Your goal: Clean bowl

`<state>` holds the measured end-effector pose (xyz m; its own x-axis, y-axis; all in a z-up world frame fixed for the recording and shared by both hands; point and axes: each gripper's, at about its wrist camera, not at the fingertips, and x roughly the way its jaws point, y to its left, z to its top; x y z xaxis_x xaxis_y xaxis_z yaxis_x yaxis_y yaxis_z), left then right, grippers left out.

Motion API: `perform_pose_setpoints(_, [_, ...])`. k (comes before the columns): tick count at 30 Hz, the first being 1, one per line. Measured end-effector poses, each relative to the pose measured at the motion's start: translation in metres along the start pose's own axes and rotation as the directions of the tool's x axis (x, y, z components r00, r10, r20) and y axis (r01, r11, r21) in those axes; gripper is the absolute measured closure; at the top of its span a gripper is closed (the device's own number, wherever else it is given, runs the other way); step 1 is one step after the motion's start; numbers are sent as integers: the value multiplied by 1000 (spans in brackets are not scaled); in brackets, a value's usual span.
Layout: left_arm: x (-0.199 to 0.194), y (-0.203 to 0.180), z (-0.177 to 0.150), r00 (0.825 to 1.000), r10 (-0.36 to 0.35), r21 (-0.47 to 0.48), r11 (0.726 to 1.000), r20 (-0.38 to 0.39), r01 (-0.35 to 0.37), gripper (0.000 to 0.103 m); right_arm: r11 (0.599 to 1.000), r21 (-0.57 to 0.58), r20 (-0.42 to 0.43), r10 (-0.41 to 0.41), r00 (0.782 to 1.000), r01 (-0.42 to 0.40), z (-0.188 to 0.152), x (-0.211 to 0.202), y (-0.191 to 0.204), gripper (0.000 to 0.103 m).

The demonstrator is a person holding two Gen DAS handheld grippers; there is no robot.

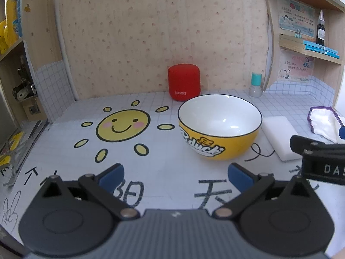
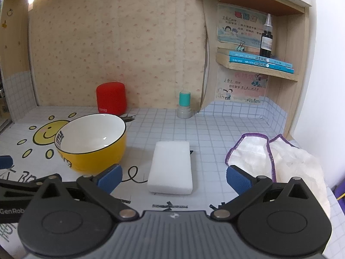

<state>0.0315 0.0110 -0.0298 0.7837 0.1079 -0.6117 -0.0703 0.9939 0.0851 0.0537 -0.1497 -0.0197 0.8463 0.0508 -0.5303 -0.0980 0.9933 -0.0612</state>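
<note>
A yellow bowl (image 1: 220,127) with a white inside and black rim stands upright on the desk, ahead and right of my left gripper (image 1: 175,178), which is open and holds nothing. The bowl (image 2: 91,142) appears at the left in the right wrist view. A white sponge block (image 2: 171,167) lies flat just ahead of my right gripper (image 2: 174,180), which is open and empty. The sponge (image 1: 279,137) sits right of the bowl. A white cloth with purple edging (image 2: 271,157) lies crumpled at the right; the cloth (image 1: 323,123) also shows at the far right in the left wrist view.
A red speaker (image 1: 184,82) and a teal-capped stamp (image 1: 256,84) stand against the back wall. Wooden shelves (image 2: 258,67) with blue books and a dark bottle (image 2: 266,40) hang at the right. The desk mat (image 1: 123,125) shows a sun drawing. A cabinet stands at the left.
</note>
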Motion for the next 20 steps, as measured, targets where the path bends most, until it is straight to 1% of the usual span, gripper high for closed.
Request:
perform_pose_setpoints(12, [1,0,2,1000,-8,-1,1000,-10,8,0,1000,-2,0,-4,1000,4,0,0,1,0])
perform_pose_setpoints(20, [-1,-1,-1,1000,1,11,1000,13,-1,0,1000,-1,2,-9,1000,9,1,-1,1,0])
